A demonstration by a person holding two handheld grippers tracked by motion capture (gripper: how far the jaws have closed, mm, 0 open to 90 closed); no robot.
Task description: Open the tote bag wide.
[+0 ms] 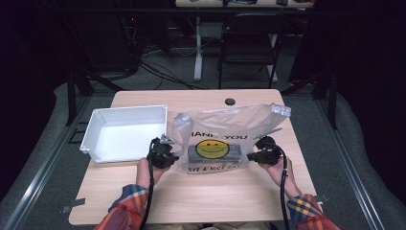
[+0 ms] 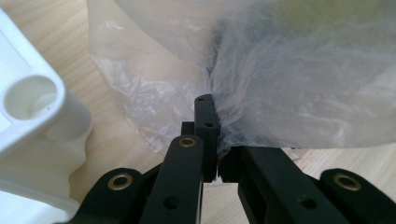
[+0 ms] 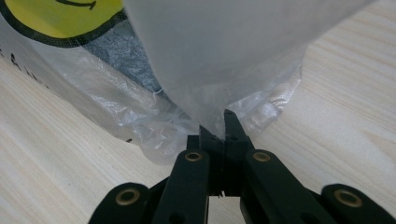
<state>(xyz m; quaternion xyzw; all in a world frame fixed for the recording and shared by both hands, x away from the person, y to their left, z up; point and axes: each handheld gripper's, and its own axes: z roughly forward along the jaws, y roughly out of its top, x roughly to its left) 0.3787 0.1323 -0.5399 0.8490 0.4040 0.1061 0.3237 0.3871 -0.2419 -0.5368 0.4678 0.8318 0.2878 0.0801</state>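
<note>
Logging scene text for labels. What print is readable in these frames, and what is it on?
"THANK YOU": black print on the plastic bag, above the yellow smiley face; the middle letters are creased and partly hidden.
"HAVE A NICE DAY": below the smiley on the same bag; first and last letters are cut off by folds, blurred.
White bin: no print visible.
Right gripper view: a few bag letters at the left edge, unreadable.

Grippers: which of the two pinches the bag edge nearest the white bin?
The left gripper: it grips the plastic bag beside the white bin; the right gripper holds the far edge.

bag [image 1: 225, 129] lies on the table [image 1: 191, 196], right of the tray [image 1: 95, 124].
</note>
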